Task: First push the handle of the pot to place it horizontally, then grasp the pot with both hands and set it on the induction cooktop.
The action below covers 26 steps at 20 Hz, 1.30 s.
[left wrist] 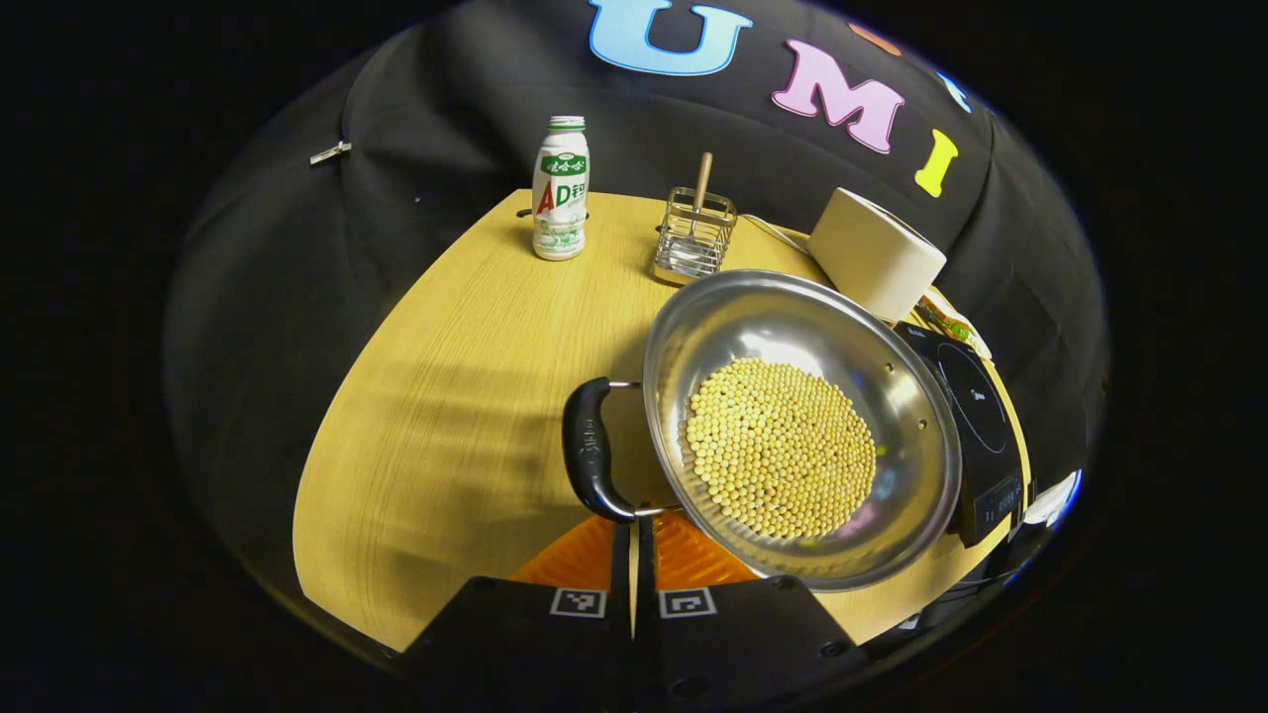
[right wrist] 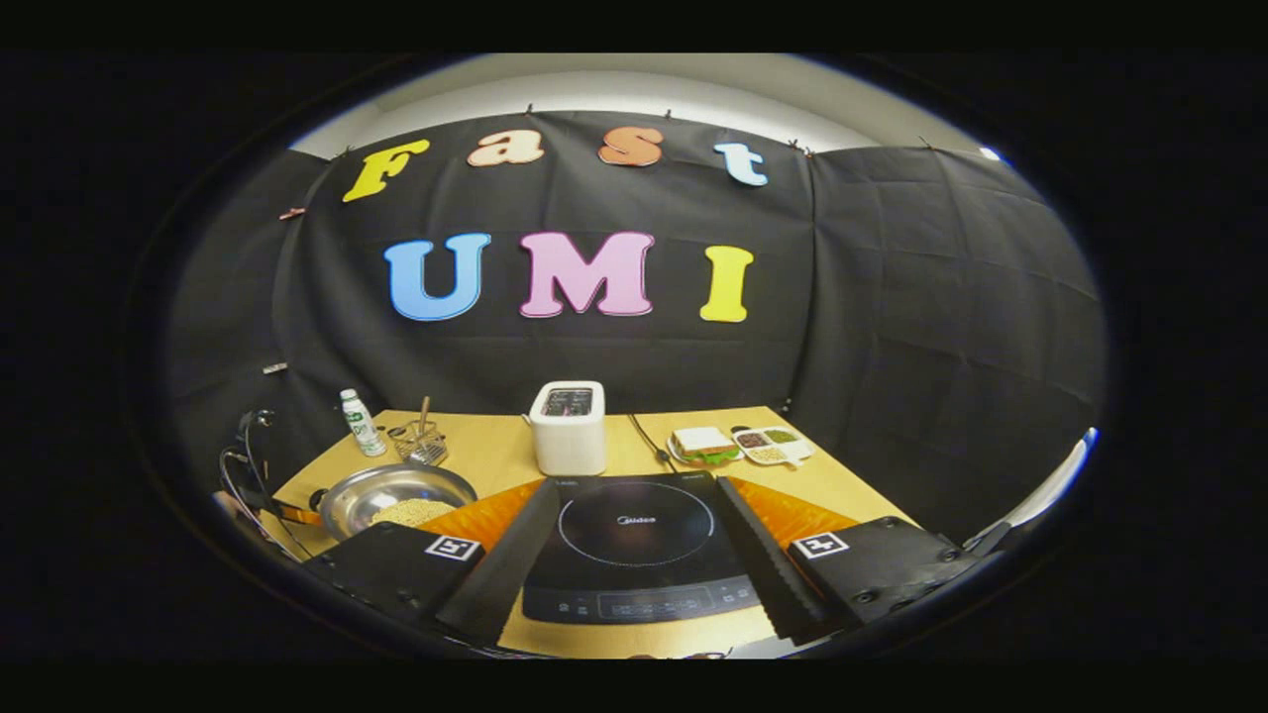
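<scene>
A steel pot (left wrist: 892,396) holding yellow beans (left wrist: 781,460) sits on the wooden table (left wrist: 466,396), right beside the black induction cooktop (left wrist: 976,416). Its black loop handle (left wrist: 589,451) points toward the left of the left gripper view. My left gripper (left wrist: 634,530) is shut with nothing between its fingers, its tips right at the near end of that handle. In the right gripper view my right gripper (right wrist: 639,483) stands wide open above the cooktop (right wrist: 634,545), with one finger to either side of it. The pot (right wrist: 396,495) lies off to its left.
A white drink bottle (left wrist: 560,188), a wire rack (left wrist: 693,238) with a wooden stick and a white toaster (right wrist: 568,428) stand along the back of the table. A sandwich plate (right wrist: 703,446) and a divided dish (right wrist: 773,446) sit back right. Cables (right wrist: 243,465) hang at the left edge.
</scene>
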Motion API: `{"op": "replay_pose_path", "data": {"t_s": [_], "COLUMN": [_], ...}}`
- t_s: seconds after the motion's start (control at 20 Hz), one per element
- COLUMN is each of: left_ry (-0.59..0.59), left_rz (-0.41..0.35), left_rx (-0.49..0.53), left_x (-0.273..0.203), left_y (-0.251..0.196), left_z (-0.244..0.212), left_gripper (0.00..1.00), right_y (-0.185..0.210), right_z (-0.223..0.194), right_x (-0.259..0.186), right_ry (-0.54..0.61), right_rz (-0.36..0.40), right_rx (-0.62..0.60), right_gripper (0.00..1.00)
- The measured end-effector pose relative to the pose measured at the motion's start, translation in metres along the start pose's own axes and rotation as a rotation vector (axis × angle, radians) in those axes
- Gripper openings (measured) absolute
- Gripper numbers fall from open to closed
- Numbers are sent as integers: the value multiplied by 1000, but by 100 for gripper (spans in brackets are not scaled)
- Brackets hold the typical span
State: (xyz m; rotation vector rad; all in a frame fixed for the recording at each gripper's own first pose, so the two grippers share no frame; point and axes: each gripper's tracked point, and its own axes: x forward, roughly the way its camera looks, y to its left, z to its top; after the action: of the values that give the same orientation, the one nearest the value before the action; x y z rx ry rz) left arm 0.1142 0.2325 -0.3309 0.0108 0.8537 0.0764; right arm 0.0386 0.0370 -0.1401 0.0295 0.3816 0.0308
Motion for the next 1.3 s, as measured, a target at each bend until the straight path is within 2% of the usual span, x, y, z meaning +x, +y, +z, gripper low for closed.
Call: {"op": "replay_pose_path", "data": {"t_s": [0.35, 0.55, 0.65, 0.75, 0.85, 1.0, 1.05, 1.1, 1.3], "left_ry": [-27, -74, -124, -178, -238, -248, -254, -263, -270], "left_rz": [13, 8, 35, 66, 49, 36, 16, -2, -78], "left_rx": [25, 16, 20, 25, 18, 75, 76, 75, 61], "left_x": [19, -8, -28, -47, -64, -60, -53, -48, -13], "left_y": [25, 26, 34, 43, 39, 35, 28, 24, 11], "left_z": [29, 31, 43, 64, 89, 102, 105, 110, 121], "left_gripper": [5, 5, 6, 17, 36, 99, 96, 95, 95], "right_y": [40, 73, 93, 117, 138, 166, 173, 177, 182], "right_z": [-35, -58, -68, -82, -98, -116, -124, -132, -165], "right_x": [26, 47, 59, 69, 78, 97, 103, 110, 132], "right_ry": [101, 176, 221, 285, 354, 409, 427, 444, 521], "right_rz": [69, 132, 173, 228, 267, 311, 318, 320, 287], "right_rx": [39, 26, 36, 53, 49, 37, 34, 29, 34], "right_gripper": [98, 98, 100, 100, 100, 100, 96, 100, 100]}}
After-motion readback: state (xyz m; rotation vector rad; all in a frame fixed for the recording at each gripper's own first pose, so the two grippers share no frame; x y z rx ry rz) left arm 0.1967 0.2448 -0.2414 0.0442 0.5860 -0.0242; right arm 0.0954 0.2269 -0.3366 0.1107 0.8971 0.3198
